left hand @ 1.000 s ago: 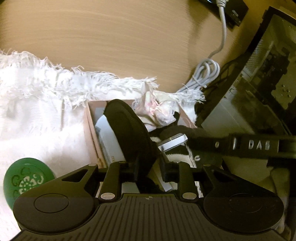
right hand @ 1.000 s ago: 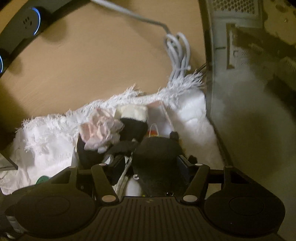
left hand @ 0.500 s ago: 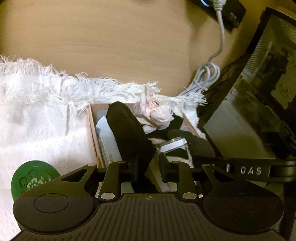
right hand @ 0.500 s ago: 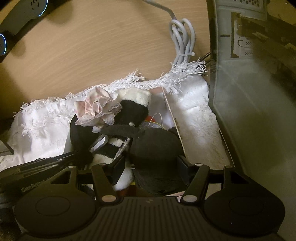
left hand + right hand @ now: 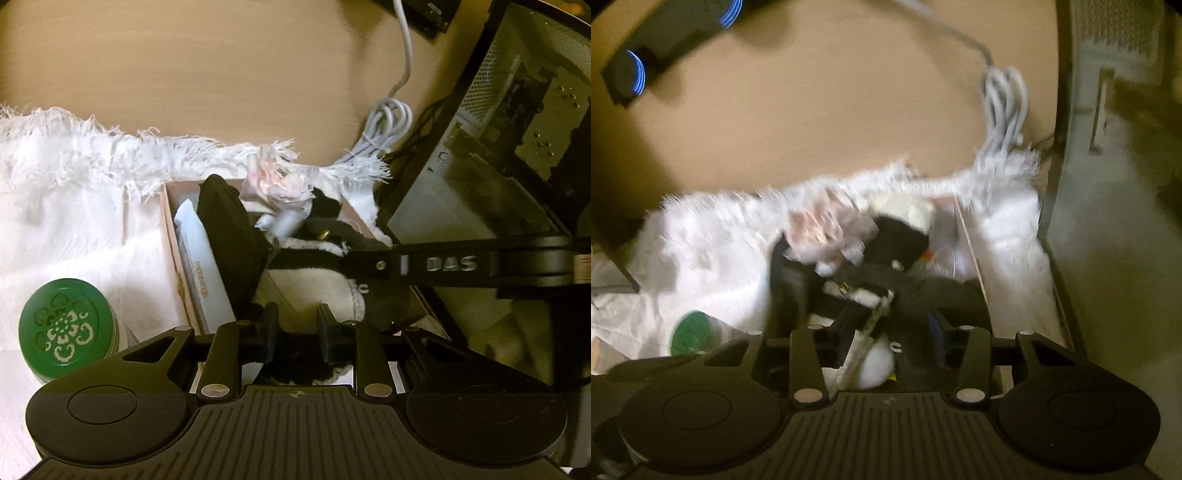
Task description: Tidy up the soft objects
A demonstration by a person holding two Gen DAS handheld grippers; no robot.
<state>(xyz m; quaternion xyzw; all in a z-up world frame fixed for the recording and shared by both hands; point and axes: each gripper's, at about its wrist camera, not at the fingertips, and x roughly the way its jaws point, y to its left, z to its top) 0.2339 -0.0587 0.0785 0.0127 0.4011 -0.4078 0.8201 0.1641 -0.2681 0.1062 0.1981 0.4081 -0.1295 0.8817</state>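
The black-and-cream striped fuzzy sock [image 5: 314,288], heaped in the shallow pink cardboard box [image 5: 170,236] on the white fringed rug [image 5: 74,206], looks light and limp, so we'd pinch its thick cuff; left tongs [image 5: 294,325] gape empty above it, and right tongs [image 5: 886,332] stand apart, though we cannot tell whether they grip anything.

"DAS" (raised letters) on right gripper [image 5: 447,264]

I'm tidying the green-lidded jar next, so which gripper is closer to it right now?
Left. The left gripper sits just right of the green-lidded jar, over the pink box. The right gripper reaches into the box from its far side, away from the jar.
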